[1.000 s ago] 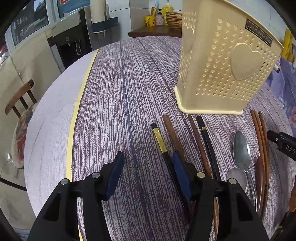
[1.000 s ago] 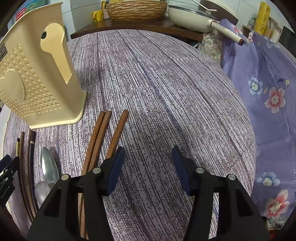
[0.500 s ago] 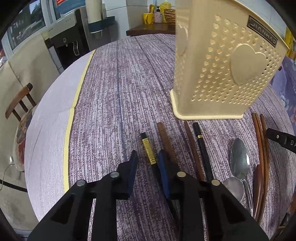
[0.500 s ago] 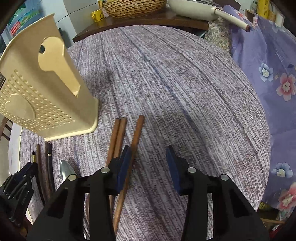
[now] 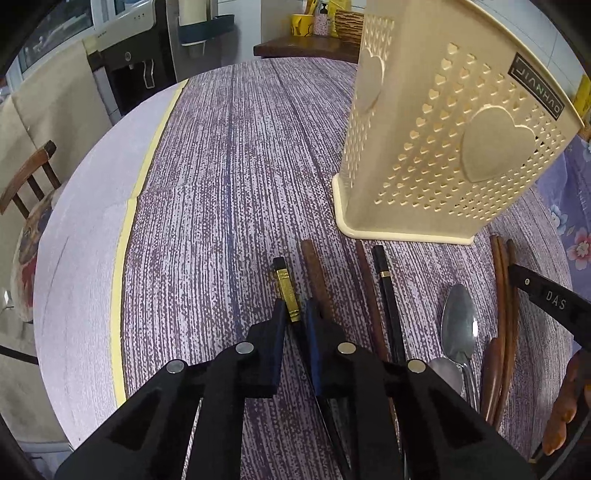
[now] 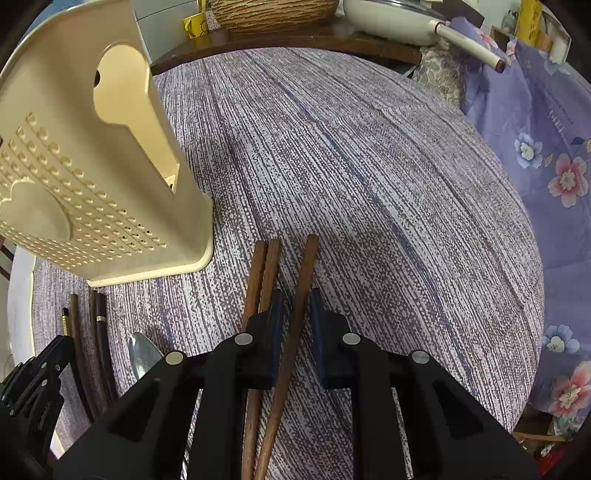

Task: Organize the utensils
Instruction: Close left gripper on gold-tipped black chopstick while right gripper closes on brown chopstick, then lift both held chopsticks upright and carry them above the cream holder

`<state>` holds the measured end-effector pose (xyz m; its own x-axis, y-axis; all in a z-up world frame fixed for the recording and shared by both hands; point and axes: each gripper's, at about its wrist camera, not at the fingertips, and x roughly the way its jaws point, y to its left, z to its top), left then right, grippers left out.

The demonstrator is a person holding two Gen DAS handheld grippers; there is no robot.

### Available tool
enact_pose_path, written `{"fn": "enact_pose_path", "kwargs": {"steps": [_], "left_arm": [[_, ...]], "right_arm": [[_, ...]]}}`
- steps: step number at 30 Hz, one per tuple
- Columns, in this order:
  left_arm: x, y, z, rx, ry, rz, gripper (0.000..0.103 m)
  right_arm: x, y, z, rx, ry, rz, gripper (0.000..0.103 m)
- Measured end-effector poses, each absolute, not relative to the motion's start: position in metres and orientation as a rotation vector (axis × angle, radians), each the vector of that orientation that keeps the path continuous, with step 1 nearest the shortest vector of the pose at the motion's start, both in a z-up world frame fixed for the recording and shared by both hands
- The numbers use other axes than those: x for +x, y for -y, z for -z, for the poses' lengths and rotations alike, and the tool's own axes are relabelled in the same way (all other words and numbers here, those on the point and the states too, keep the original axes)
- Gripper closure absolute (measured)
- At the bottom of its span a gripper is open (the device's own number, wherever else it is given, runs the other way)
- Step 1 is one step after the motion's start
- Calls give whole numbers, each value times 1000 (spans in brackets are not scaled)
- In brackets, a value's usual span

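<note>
Your left claw is closed on the black chopstick with the gold band, low on the purple-striped desk; its far tip juts out past the pads toward the cream utensil holder. Just right of it lie a brown chopstick, another brown one and a second black chopstick, then a metal spoon and more brown chopsticks at the far right. Your right claw is pinched around a single brown chopstick, with a pair of brown chopsticks touching each other just left of its left pad.

The holder stands upright just beyond the chopstick tips, leaving only a narrow strip of desk between. To the left of your left claw the desk is open out to the yellow tape edge; to the right of your right claw it runs bare to the rim, where floral fabric hangs.

Only the right wrist view shows the holder's keyhole-shaped side opening and a pan on the far shelf; only the left shows a wooden chair.

The near ends of all the utensils are hidden under the claw bodies.
</note>
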<state>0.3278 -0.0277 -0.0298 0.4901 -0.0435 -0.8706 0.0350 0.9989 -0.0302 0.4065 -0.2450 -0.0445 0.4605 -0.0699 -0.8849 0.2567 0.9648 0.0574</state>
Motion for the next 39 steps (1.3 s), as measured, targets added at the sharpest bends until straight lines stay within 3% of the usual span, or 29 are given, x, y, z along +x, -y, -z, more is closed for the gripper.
{"fn": "enact_pose_path", "kwargs": {"steps": [4, 24, 39], "left_arm": [[321, 34, 32, 0, -1016, 9, 92], [319, 40, 27, -39, -989, 4, 95], [301, 19, -49, -143, -792, 69, 95]], "right_arm": [[404, 244, 45, 170, -1046, 221, 93], [398, 258, 44, 268, -1001, 184, 96], [366, 277, -32, 283, -753, 51, 96]]}}
